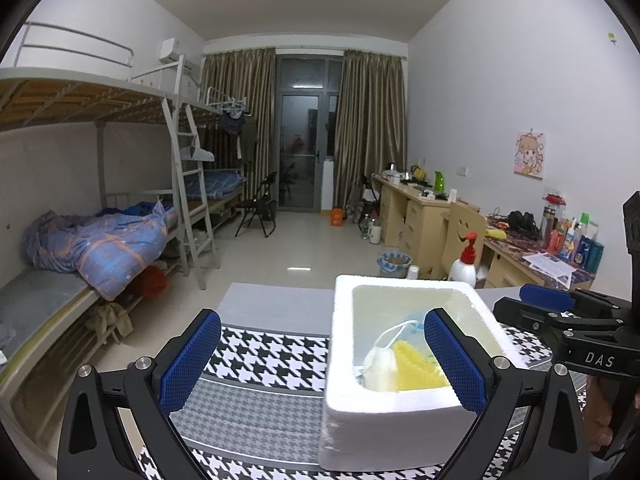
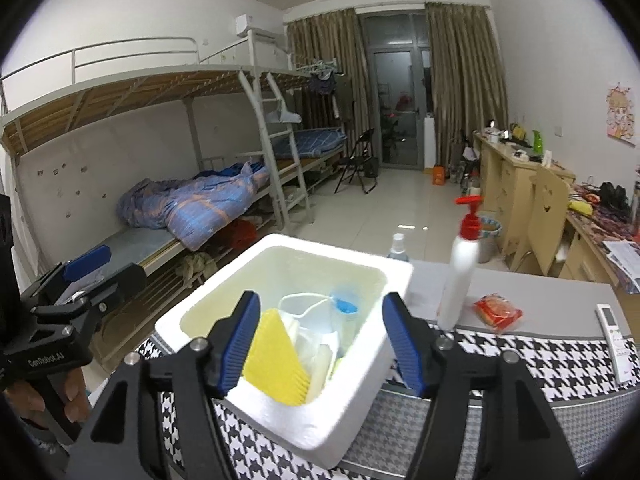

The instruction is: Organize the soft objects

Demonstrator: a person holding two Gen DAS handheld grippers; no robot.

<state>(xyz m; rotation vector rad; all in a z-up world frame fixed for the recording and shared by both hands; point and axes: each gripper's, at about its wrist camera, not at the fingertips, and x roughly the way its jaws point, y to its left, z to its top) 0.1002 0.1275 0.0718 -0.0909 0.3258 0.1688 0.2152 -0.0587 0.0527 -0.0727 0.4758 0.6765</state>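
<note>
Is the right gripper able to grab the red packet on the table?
Probably yes. The right gripper is open and empty, and the red packet lies uncovered beside the white pump bottle, which stands close enough to bump.

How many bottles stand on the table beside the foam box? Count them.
2: a white pump bottle right of the foam box, and a small spray bottle behind it, mostly hidden; others may be.

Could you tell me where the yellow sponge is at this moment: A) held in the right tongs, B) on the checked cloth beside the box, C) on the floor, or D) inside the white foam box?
D: the yellow sponge leans inside the white foam box, and the right tongs are open and empty.
</note>
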